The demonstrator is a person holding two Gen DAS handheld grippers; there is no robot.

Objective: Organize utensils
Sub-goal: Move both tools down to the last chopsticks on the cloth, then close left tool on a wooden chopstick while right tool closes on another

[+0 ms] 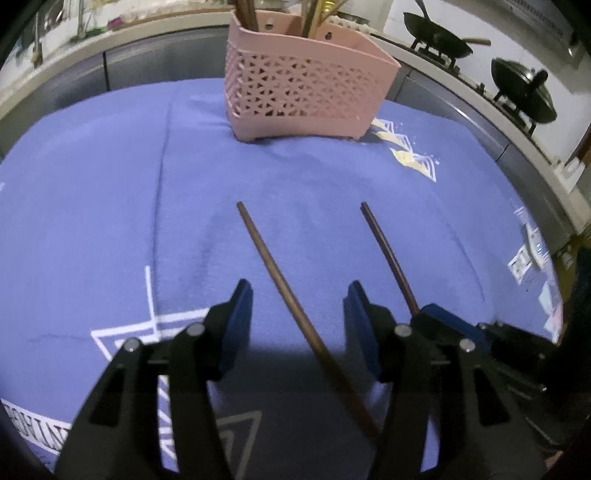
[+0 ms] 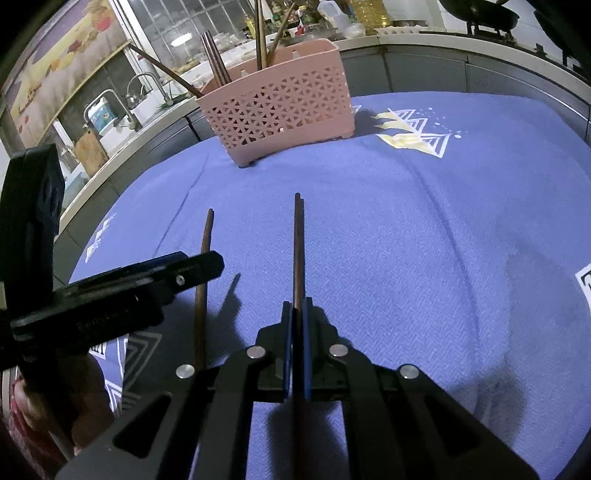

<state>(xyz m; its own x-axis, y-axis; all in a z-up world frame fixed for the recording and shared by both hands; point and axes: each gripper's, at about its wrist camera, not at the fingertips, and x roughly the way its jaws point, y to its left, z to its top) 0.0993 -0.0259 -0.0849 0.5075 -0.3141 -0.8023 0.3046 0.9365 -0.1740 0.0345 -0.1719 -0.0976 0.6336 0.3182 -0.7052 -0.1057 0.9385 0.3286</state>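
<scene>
A pink perforated utensil holder [image 1: 303, 88] stands at the far side of the blue cloth, with several chopsticks upright in it; it also shows in the right wrist view [image 2: 277, 110]. My left gripper [image 1: 299, 295] is open, its jaws on either side of a brown chopstick [image 1: 295, 310] that lies on the cloth. My right gripper [image 2: 295, 306] is shut on a second brown chopstick [image 2: 298, 243] that points toward the holder. In the left wrist view this held chopstick [image 1: 388, 254] runs into the right gripper [image 1: 443, 317]. The lying chopstick [image 2: 205, 258] shows left of my right gripper.
The blue patterned cloth [image 1: 110, 184] covers the table. A grey counter edge [image 1: 147, 62] runs behind it. Two black woks [image 1: 439, 33] sit on a stove at the back right. A sink with a tap [image 2: 140, 92] is at the back left.
</scene>
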